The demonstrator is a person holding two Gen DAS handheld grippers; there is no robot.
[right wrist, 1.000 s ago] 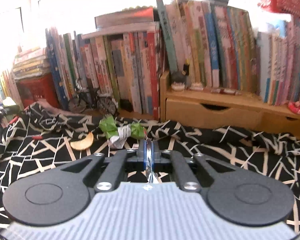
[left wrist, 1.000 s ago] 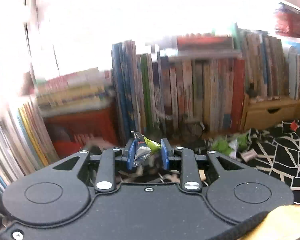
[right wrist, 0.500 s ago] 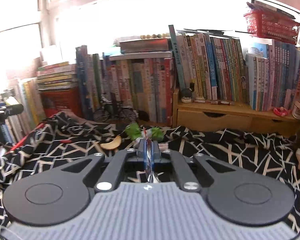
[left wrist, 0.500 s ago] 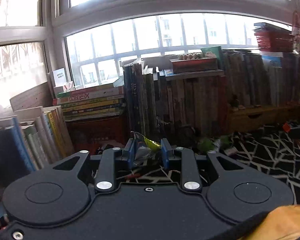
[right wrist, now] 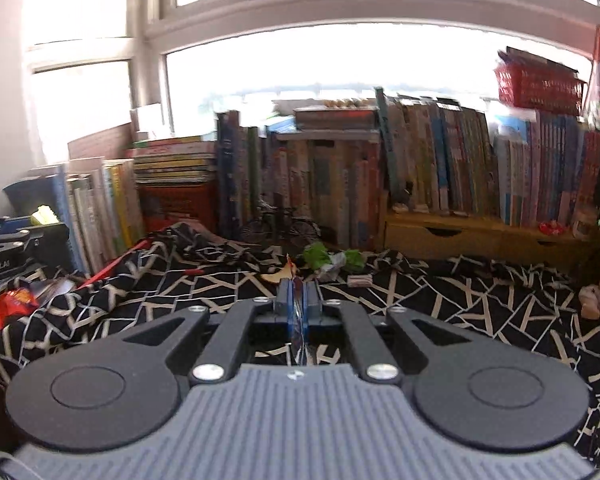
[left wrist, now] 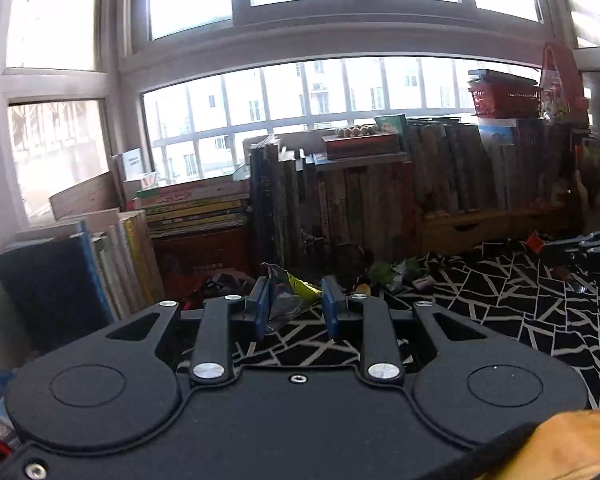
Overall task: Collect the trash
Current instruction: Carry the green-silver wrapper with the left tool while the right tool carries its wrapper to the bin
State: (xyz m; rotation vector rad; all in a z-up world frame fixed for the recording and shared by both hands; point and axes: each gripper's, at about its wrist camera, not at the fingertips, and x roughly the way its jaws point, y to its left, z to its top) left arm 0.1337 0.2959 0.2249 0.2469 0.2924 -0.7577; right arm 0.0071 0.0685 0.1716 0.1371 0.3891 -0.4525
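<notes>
A: What does the left gripper have between its blue pads?

B: A crumpled silver foil wrapper with a yellow-green patch. It lies against the left pad; the right pad stands a little off it, so the jaws are narrow but not fully closed, and I cannot tell whether the wrapper is really clamped.

A: And the right gripper?

B: Its jaws are pressed nearly together on a thin shiny strip of wrapper with a red edge, which runs back between the pads toward the camera.

A: Where is the remaining trash?

B: On the black cloth with a cream crack pattern, far ahead of the right gripper: a green and white crumpled wrapper, a curved pale orange peel-like scrap just left of it, and a small pinkish packet near its right side. They sit close to the row of upright books and the light wooden drawer unit.

A: Anything at the left edge?

B: A red-orange snack bag, low beside the cloth.
</notes>
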